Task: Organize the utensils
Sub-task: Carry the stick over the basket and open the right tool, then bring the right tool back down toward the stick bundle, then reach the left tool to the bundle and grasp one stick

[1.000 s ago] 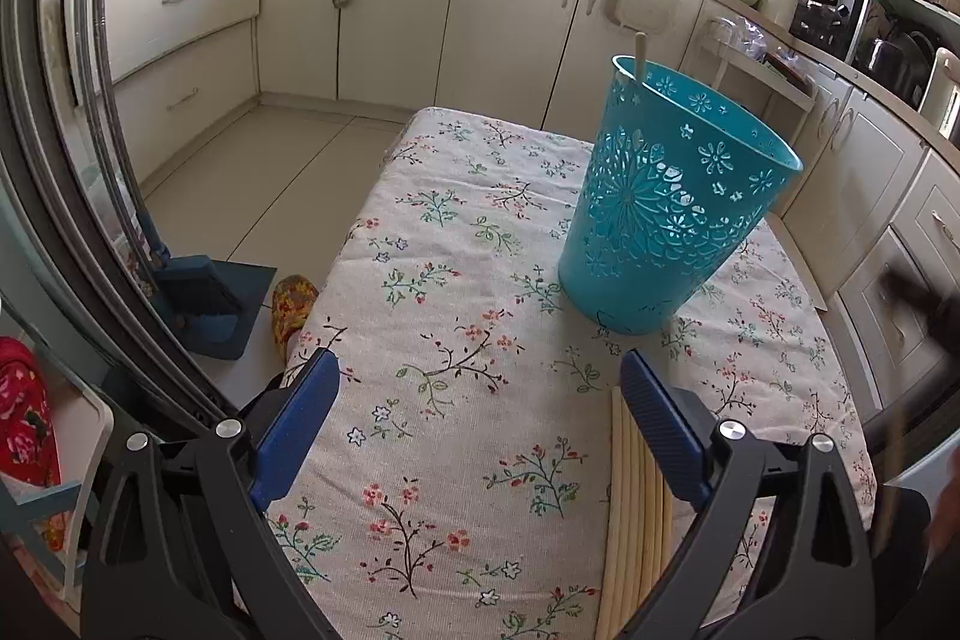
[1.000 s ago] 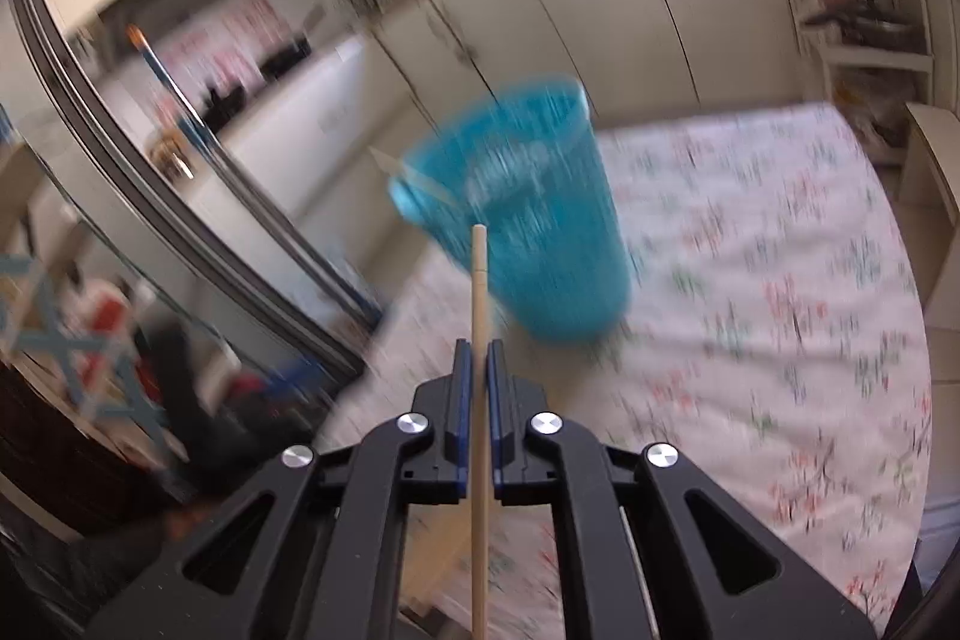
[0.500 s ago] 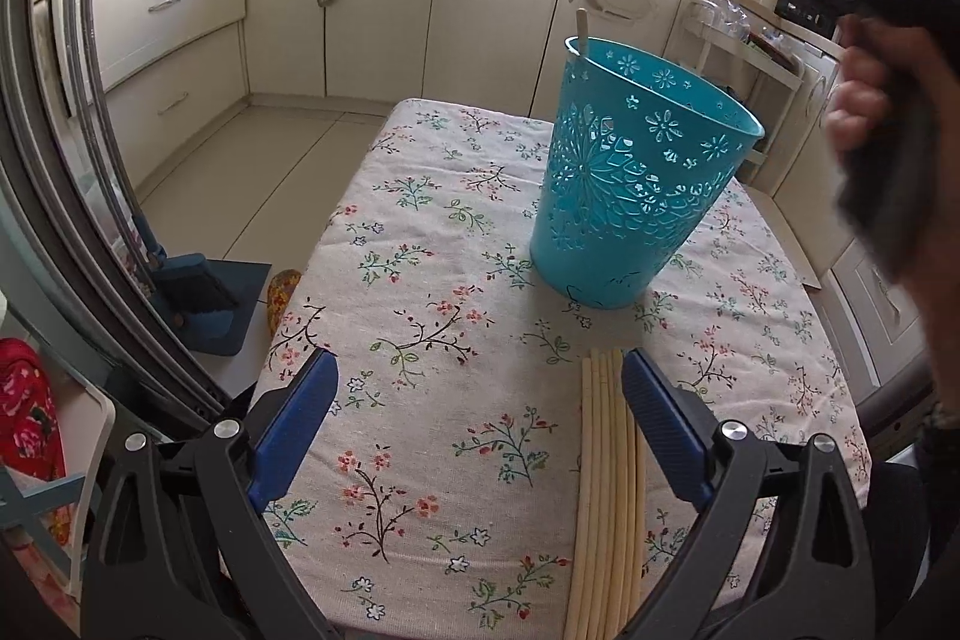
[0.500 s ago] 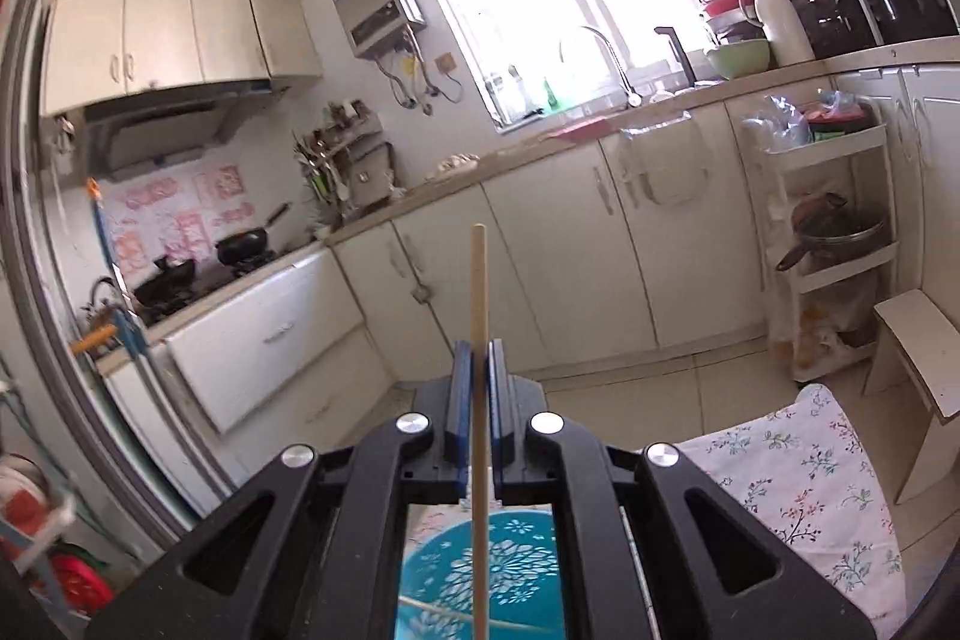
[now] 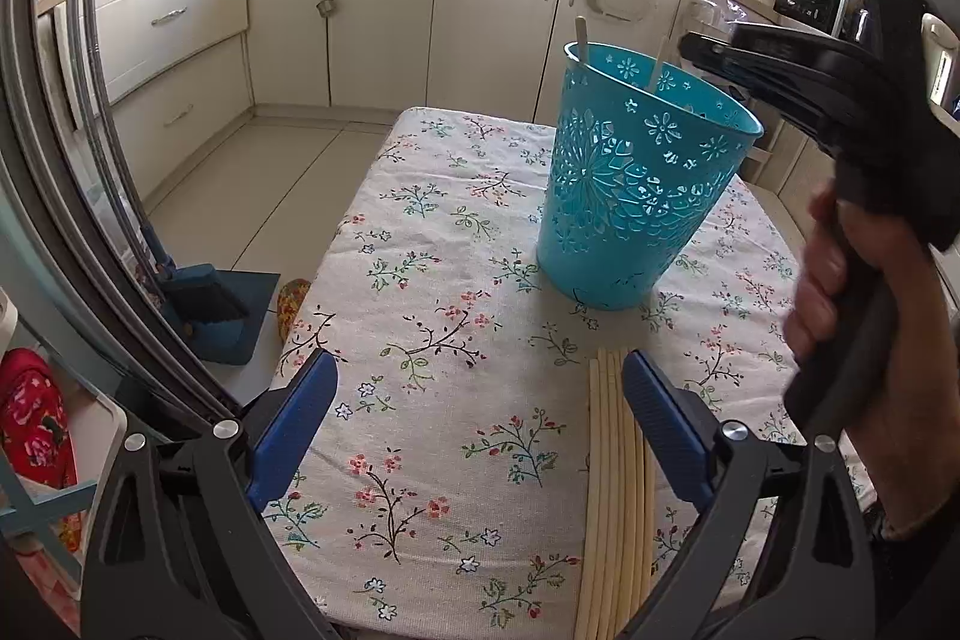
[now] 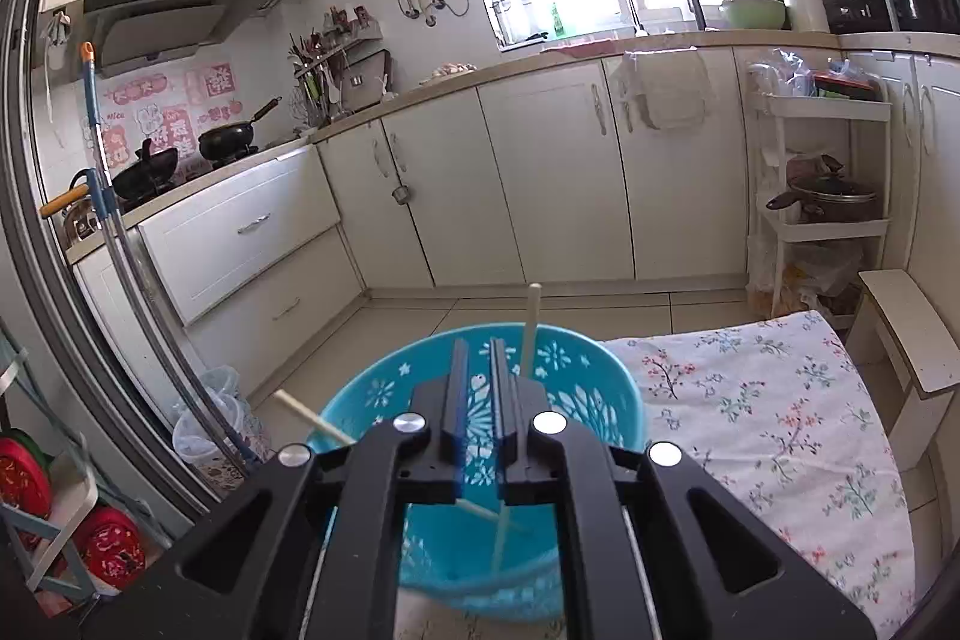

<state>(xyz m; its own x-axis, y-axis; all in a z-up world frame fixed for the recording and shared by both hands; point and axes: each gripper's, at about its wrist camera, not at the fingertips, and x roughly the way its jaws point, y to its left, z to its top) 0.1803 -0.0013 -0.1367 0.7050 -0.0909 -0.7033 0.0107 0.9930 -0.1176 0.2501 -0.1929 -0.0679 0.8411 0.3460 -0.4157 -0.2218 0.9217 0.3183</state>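
Left wrist view: we see our left tongs (image 5: 474, 418) spread wide over the floral worktop (image 5: 432, 292), nothing between them. A bundle of pale chopsticks (image 5: 612, 490) lies flat just inside the right-hand pad. Ahead of the tongs stands the turquoise basket (image 5: 636, 196), upright, with two sticks poking above its rim. Our right tongs (image 5: 690, 46) reach over that rim, held by a hand (image 5: 828, 274).

Right wrist view: our right tongs (image 6: 477, 358) hang above the basket (image 6: 384, 394), jaws opening by a narrow gap with nothing between them. Two chopsticks in the basket (image 6: 528, 328) lean below them.
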